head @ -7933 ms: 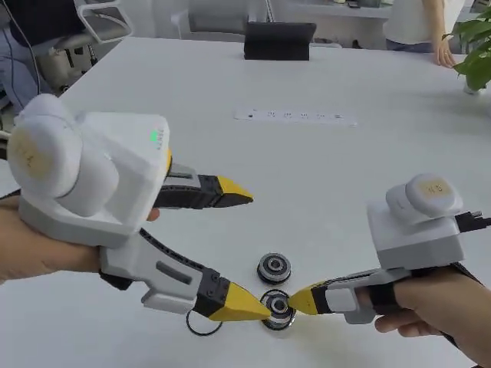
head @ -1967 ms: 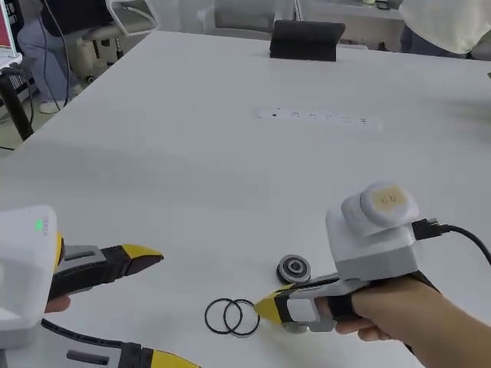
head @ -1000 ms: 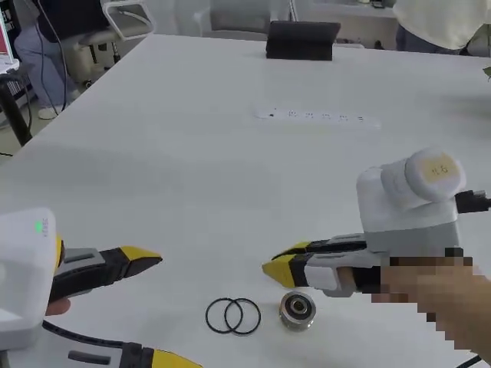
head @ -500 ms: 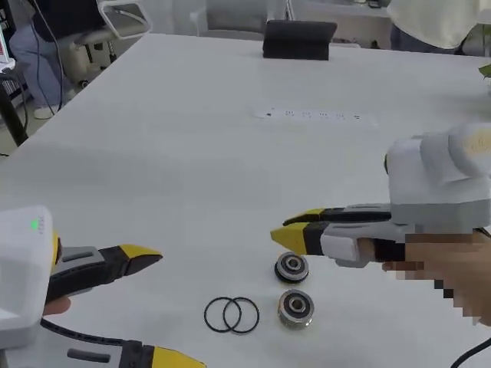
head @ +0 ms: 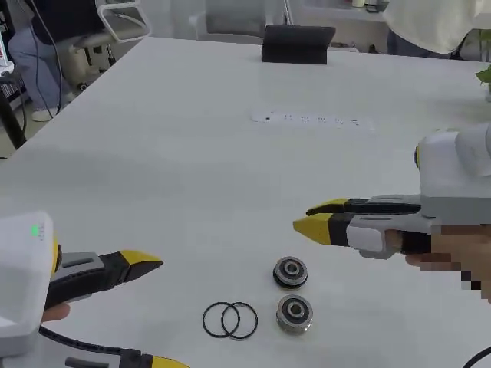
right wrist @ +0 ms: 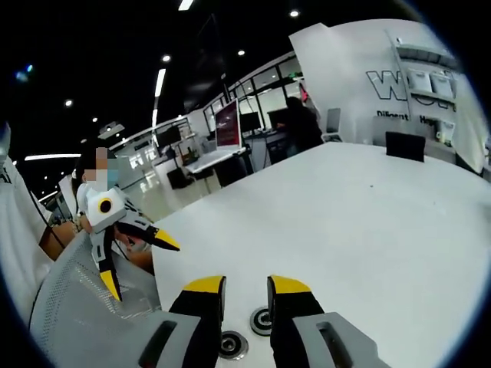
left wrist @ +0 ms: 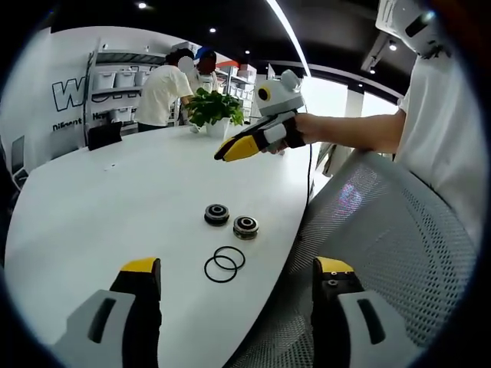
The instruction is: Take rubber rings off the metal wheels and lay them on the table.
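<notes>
Two metal wheels (head: 291,271) (head: 294,313) lie near the table's front edge, and neither one has a rubber ring on it. Two black rubber rings (head: 230,319) lie flat and overlapping just left of the nearer wheel. My right gripper (head: 313,216) hovers above and to the right of the wheels, its jaws a narrow gap apart with nothing between them. My left gripper (head: 157,313) is wide open at the lower left, apart from the rings. In the left gripper view the wheels (left wrist: 217,214) (left wrist: 245,225) and rings (left wrist: 222,263) lie ahead of my jaws. In the right gripper view both wheels (right wrist: 261,320) (right wrist: 229,345) sit just below my fingertips.
A white power strip (head: 307,119) lies mid-table and a dark stand (head: 298,44) sits at the far edge. An office chair (head: 115,15) stands at the far left and a person (head: 430,23) at the far right. The table edge runs close behind the rings.
My right gripper has risen and drawn back to the right, away from the wheels, uncovering the farther wheel. The left gripper and the rings have stayed put.
</notes>
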{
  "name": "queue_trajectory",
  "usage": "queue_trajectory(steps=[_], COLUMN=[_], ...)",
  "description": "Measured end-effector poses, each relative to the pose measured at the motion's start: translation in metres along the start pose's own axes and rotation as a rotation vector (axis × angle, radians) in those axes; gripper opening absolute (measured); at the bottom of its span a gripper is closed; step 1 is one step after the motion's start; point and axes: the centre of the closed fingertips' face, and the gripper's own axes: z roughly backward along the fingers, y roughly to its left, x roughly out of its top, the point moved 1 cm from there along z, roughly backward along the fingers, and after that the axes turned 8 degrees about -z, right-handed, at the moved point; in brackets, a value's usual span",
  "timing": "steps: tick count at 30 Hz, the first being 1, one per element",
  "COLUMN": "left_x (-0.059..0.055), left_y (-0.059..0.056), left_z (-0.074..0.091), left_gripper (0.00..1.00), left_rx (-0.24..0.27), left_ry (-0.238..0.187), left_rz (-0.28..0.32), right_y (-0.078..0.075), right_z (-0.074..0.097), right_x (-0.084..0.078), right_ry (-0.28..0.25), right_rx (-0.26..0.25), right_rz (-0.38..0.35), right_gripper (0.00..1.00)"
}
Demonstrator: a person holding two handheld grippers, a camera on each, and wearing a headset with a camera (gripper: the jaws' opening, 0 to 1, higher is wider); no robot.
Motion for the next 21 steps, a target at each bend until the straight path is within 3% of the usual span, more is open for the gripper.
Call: queue_trajectory(steps=[6,15,18,21], left_x=[0.002,0.005,0.010,0.023], left_y=[-0.002,0.003,0.004,0.004], left_z=[-0.001,0.001,0.003,0.002], left_gripper=[0.81,0.82,0.82,0.82], left_rx=[-0.014,0.003,0.004,0.003], left_ry=[0.000,0.006,0.011,0.001], left_rz=[-0.009,-0.033,-0.042,-0.094], right_y=[-0.013,-0.031,-0.034,-0.039], right_z=[0.003,-0.001,-0.003,-0.004], right_x=[-0.013,-0.037,-0.043,-0.049], right_ry=[-0.009,0.057,0.074,0.085], right_rx=[-0.001,-0.050,-0.057,-0.062], right_rz=[-0.022,-0.044,-0.043,-0.060], right_gripper=[0.20,0.20,0.21,0.21])
